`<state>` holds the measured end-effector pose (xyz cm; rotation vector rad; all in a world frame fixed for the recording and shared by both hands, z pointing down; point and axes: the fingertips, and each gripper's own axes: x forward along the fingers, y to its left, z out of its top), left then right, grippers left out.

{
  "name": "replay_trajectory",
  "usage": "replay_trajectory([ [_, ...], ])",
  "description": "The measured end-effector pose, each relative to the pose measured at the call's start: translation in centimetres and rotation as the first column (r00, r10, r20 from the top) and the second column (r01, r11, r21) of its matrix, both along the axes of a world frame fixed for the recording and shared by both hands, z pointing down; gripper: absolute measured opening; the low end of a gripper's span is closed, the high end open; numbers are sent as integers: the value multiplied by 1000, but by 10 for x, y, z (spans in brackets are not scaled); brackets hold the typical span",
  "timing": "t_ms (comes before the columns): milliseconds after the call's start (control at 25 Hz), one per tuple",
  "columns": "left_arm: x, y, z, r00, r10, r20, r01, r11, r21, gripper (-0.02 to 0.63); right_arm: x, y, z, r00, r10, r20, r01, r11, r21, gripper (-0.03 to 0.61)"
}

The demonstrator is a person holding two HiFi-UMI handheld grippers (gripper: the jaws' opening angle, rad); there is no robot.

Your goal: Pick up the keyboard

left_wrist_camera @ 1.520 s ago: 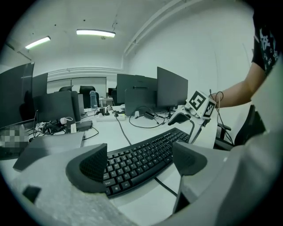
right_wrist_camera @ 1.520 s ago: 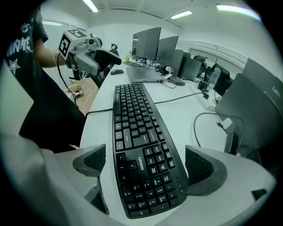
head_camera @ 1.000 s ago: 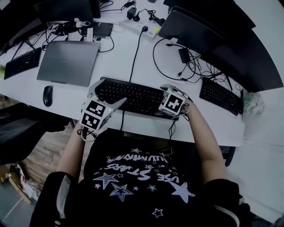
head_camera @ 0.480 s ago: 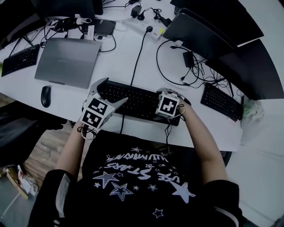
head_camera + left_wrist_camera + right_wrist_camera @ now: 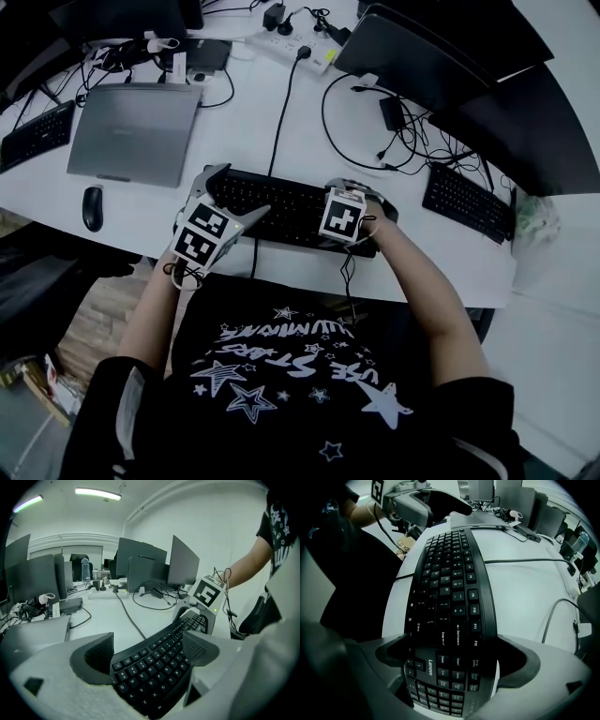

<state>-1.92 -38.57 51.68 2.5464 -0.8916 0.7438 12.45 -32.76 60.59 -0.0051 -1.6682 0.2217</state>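
Observation:
A black curved keyboard (image 5: 286,206) lies on the white desk (image 5: 253,112) in front of me, its cable running to the back. My left gripper (image 5: 234,192) hangs over the keyboard's left end. Its jaws (image 5: 147,651) stand open with the keyboard (image 5: 154,667) between them. My right gripper (image 5: 361,202) points straight down at the right end. Its jaws (image 5: 452,656) are opening and straddle the keyboard (image 5: 450,583) just ahead of the number pad, the keyboard's edges close to both pads. The keyboard rests flat on the desk.
A shut grey laptop (image 5: 136,131) and a black mouse (image 5: 91,208) lie to the left. Other keyboards (image 5: 466,202) (image 5: 36,136) sit at each side. Monitors (image 5: 412,66), a power strip (image 5: 295,47) and loose cables fill the back. The desk's front edge runs just under the grippers.
The left gripper has sunk slightly over the keyboard's left end. The right gripper's marker cube has tipped and shifted a little left over the right end. The keyboard has not moved.

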Motion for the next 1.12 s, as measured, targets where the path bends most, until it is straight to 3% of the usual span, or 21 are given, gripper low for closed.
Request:
replay_trajectory([
  [280, 3, 8, 0, 999, 24, 22, -24, 1000, 5, 453, 1, 0, -4, 999, 6, -42, -5, 1000, 31, 561],
  [640, -1, 24, -4, 997, 37, 61, -41, 998, 55, 453, 4, 4, -10, 995, 34, -91, -20, 987, 157, 561],
  [840, 1, 40, -10, 996, 43, 78, -50, 995, 83, 453, 5, 9, -21, 993, 64, -98, -34, 957, 287, 561],
  [1120, 5, 63, -19, 991, 52, 126, -71, 987, 147, 453, 3, 16, -37, 992, 74, -101, -15, 872, 489, 561],
])
